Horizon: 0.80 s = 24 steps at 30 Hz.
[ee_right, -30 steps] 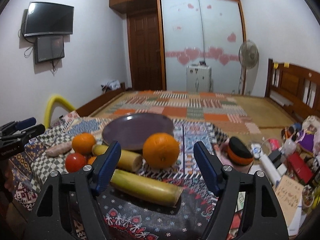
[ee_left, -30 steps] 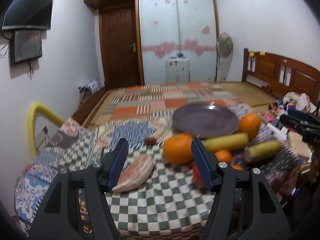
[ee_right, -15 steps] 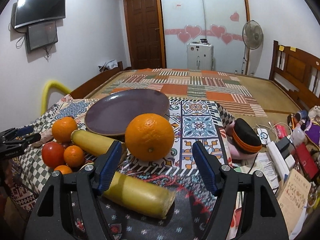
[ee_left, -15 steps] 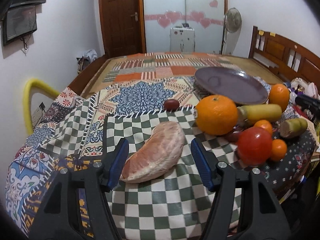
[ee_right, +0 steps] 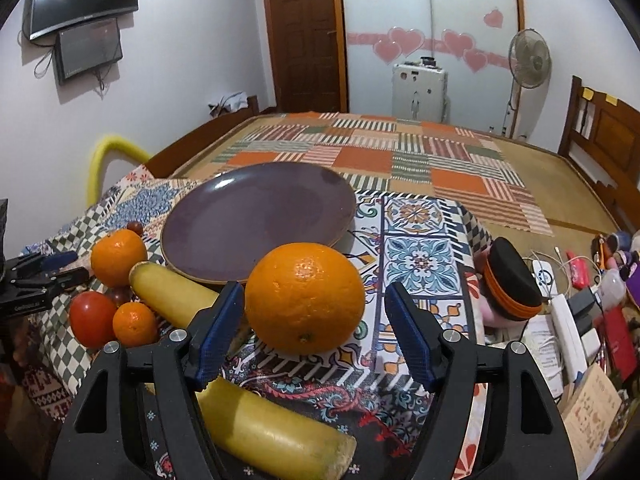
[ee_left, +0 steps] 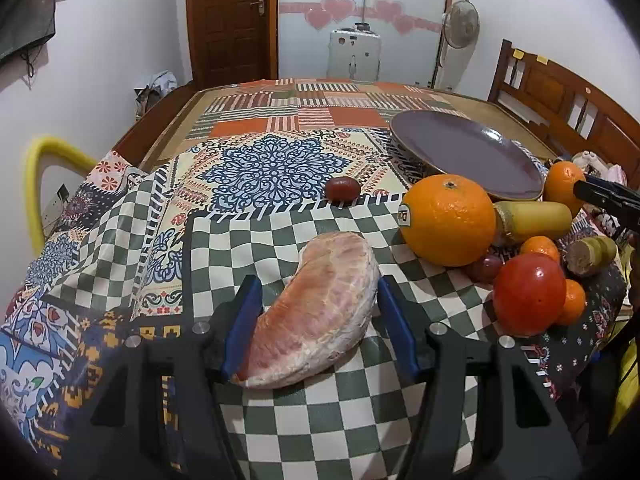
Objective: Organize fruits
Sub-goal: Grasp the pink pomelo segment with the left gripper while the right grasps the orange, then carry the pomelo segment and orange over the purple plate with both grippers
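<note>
In the left wrist view my left gripper point(ee_left: 318, 292) is open, its blue pads on either side of a peeled pink pomelo wedge point(ee_left: 320, 312) lying on the checked cloth. A stickered orange point(ee_left: 448, 226), a red tomato point(ee_left: 530, 294) and a small dark red fruit point(ee_left: 342, 189) lie nearby. In the right wrist view my right gripper point(ee_right: 314, 306) is open around a large orange point(ee_right: 304, 304), with gaps on both sides. The empty purple plate point(ee_right: 256, 216) sits just behind it. A yellow-green cane piece point(ee_right: 276, 428) lies under the left finger.
A second cane piece point(ee_right: 172, 294), an orange point(ee_right: 118, 256), a tomato point(ee_right: 92, 318) and a small tangerine point(ee_right: 134, 324) crowd left of the plate. A black and orange case point(ee_right: 510, 284), cables and papers point(ee_right: 592, 404) clutter the right edge. A bed lies behind.
My left gripper has moved forward and down so the pomelo wedge now sits between its pads. My right gripper has closed in on the large orange. Both stay open.
</note>
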Available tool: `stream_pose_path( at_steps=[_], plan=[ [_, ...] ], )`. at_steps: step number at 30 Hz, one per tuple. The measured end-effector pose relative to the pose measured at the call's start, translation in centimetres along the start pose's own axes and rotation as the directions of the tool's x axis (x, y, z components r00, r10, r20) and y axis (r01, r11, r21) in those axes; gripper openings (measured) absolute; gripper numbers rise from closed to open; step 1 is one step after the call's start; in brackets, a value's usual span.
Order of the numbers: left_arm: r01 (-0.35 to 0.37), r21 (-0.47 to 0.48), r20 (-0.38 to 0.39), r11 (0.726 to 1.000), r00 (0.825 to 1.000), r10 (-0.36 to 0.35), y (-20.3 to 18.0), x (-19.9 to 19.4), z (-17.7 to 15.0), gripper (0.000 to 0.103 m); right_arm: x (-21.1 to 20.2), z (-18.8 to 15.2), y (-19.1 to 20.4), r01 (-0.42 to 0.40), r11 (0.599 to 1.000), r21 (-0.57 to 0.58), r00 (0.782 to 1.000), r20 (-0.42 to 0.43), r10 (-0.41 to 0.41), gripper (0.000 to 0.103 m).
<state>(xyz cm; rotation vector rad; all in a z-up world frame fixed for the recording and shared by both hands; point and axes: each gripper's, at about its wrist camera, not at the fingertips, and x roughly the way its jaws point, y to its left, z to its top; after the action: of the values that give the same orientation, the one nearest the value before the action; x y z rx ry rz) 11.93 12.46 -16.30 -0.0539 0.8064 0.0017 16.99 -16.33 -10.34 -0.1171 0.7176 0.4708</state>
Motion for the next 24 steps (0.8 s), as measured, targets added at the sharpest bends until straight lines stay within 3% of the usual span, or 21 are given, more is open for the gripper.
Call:
stream_pose_path(
  at_steps=[10,24],
  plan=[
    [-0.015,0.004,-0.036,1.0,0.999,0.015,-0.2,0.6,0.3,0.056,1.2,0.0,0.8,0.009,1.0,-0.024,0.999,-0.038,-0.01,0.068],
    [0.037,0.012,-0.138,0.999,0.99,-0.035,-1.0,0.5,0.4,0.053,-0.2,-0.9,-0.5,-0.013,1.0,0.028,0.999,-0.039,0.015,0.066]
  ],
)
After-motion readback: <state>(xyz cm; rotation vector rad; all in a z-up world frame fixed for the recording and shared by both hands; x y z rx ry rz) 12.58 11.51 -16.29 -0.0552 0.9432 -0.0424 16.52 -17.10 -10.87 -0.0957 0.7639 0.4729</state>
